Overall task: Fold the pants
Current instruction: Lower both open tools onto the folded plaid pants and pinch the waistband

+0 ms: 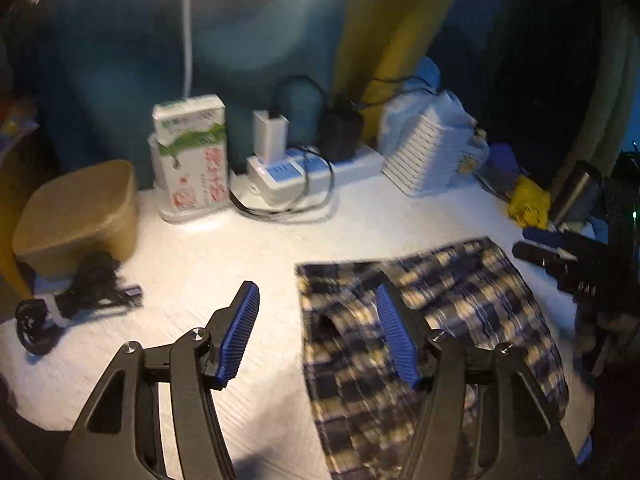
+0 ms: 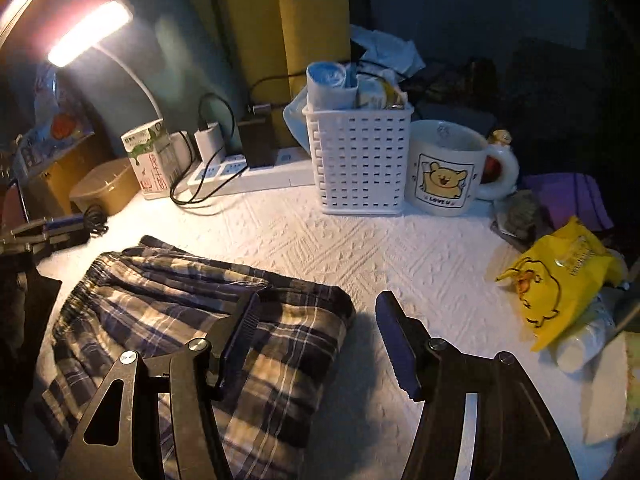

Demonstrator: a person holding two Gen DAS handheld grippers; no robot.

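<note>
Plaid pants (image 1: 460,280) in dark blue and cream lie folded in a heap on the white textured tabletop (image 1: 224,264). My left gripper (image 1: 316,288) hovers over their left edge. It is open, nothing sits between its blue pads, and its right finger crosses the cloth in the picture. In the right wrist view the pants (image 2: 160,300) show their elastic waistband at the left. My right gripper (image 2: 319,297) stands open above their right end, its left finger over the cloth and its right finger over bare table. Neither gripper holds the fabric.
Along the back stand a tan box (image 1: 80,208), a green-and-white carton (image 1: 192,160), a power strip (image 2: 248,172) with chargers, a white basket (image 2: 360,160) and a bear mug (image 2: 448,164). A black coiled cable (image 1: 72,304) lies left. A yellow bag (image 2: 560,280) lies right. A lamp (image 2: 88,32) glows.
</note>
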